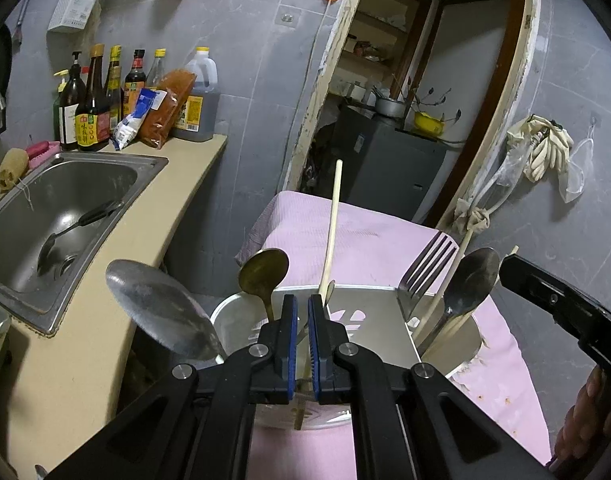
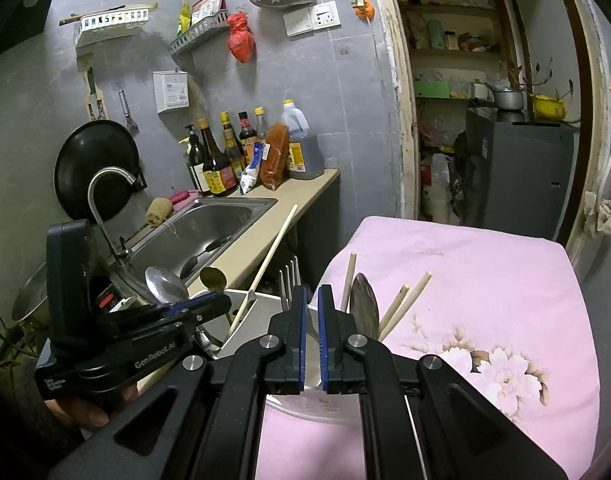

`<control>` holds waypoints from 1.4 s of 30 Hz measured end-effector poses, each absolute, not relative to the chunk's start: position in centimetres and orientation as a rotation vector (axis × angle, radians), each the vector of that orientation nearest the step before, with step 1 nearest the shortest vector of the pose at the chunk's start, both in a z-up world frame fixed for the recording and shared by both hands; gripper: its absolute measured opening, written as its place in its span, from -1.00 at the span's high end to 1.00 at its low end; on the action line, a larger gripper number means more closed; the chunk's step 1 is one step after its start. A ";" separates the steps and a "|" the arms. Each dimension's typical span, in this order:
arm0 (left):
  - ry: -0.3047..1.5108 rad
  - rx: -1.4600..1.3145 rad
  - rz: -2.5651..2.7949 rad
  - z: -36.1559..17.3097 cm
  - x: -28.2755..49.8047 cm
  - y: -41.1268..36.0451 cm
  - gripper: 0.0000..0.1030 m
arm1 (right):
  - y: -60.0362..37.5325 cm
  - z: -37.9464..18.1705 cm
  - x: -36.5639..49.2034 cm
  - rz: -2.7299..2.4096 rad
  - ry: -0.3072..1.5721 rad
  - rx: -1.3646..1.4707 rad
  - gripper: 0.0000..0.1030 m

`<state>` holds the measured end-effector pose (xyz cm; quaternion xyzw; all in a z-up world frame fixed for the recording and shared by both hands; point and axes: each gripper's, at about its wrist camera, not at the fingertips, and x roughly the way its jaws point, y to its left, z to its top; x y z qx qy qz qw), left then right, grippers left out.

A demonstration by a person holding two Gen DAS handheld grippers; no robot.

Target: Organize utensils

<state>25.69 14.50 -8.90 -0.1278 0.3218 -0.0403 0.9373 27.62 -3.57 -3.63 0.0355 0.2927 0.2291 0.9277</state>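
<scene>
with both the left gripper [image 1: 302,300] and right gripper [image 2: 312,292] closed and empty, open before reaching the black-handled spoon [image 1: 75,228] in the steel sink [image 1: 105,168] at ten o'clock.

"GenRobot.AI" — on left gripper [image 2: 209,307]

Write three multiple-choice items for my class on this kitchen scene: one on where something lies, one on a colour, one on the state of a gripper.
1. Where does the black-handled spoon lie?
A. In the sink
B. On the pink cloth
C. In the utensil holder

2. What colour is the cloth under the utensil holder?
A. Green
B. Pink
C. White

3. How do the left gripper's jaws stand?
A. Wide open
B. Clamped on the fork
C. Nearly shut, clamping no utensil

Answers: 1 A, it rests in the steel sink basin near the drain. 2 B, the cloth is pink with a flower print. 3 C, only a narrow gap shows between the pads, and the fork stands apart in the holder.
</scene>
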 end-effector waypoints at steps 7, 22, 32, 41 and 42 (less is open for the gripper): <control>0.667 -0.259 -0.092 -8.7 25.4 14.2 0.89 | -4.2 -3.7 27.3 0.441 0.603 0.078 0.90; 0.632 -0.217 -0.119 -6.6 24.3 12.8 0.86 | -5.9 -2.9 25.9 0.362 0.581 0.102 0.89; 0.561 -0.206 -0.130 -4.3 22.4 12.1 0.01 | -7.0 -1.2 24.0 0.318 0.530 0.110 0.28; 0.510 -0.194 -0.126 -2.2 20.3 11.6 -0.54 | -9.6 0.6 21.5 0.242 0.483 0.101 -0.03; 0.508 -0.193 -0.122 -2.0 20.0 11.5 -0.65 | -10.0 0.7 21.2 0.235 0.480 0.101 -0.10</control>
